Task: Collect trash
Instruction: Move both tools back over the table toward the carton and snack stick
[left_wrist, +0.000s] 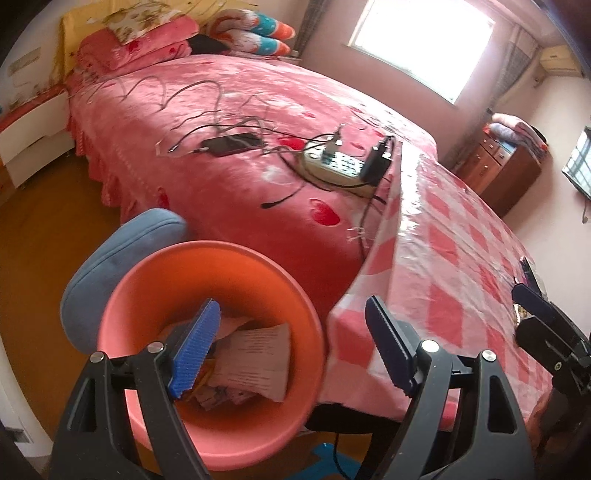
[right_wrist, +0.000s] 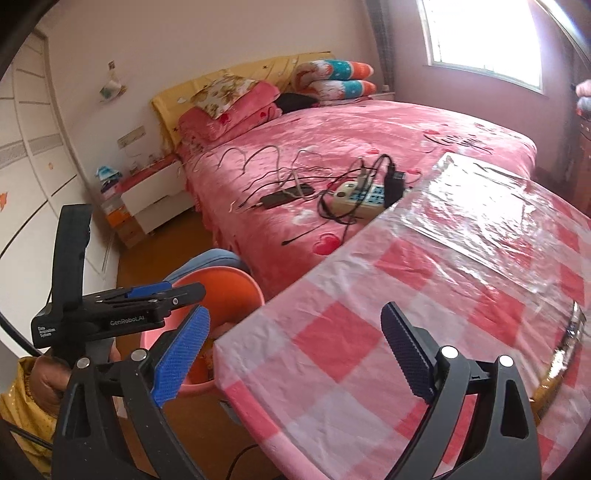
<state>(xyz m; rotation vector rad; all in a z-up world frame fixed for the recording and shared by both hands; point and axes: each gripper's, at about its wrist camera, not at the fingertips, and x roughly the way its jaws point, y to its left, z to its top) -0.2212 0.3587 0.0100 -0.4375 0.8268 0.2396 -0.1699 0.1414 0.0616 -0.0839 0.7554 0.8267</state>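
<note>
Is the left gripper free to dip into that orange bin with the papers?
Probably yes: the left gripper hangs with open, empty jaws above the orange bin, whose mouth is uncovered, crumpled papers inside.

A pink bed (right_wrist: 369, 147) fills the room. On it lies a power strip (left_wrist: 341, 164) tangled in cables, a dark phone (left_wrist: 232, 144) just beside. Folded quilts (right_wrist: 340, 79) are stacked at its head, a white nightstand (right_wrist: 155, 195) alongside.

I note a smooth plastic bin (left_wrist: 207, 266) holding crumpled paper (left_wrist: 255, 354), glossy clear film over the checked cloth tabletop (right_wrist: 369, 295), fuzzy fleece bedspread (right_wrist: 369, 125), ribbed matt pads (left_wrist: 195, 350) on my tongs.
</note>
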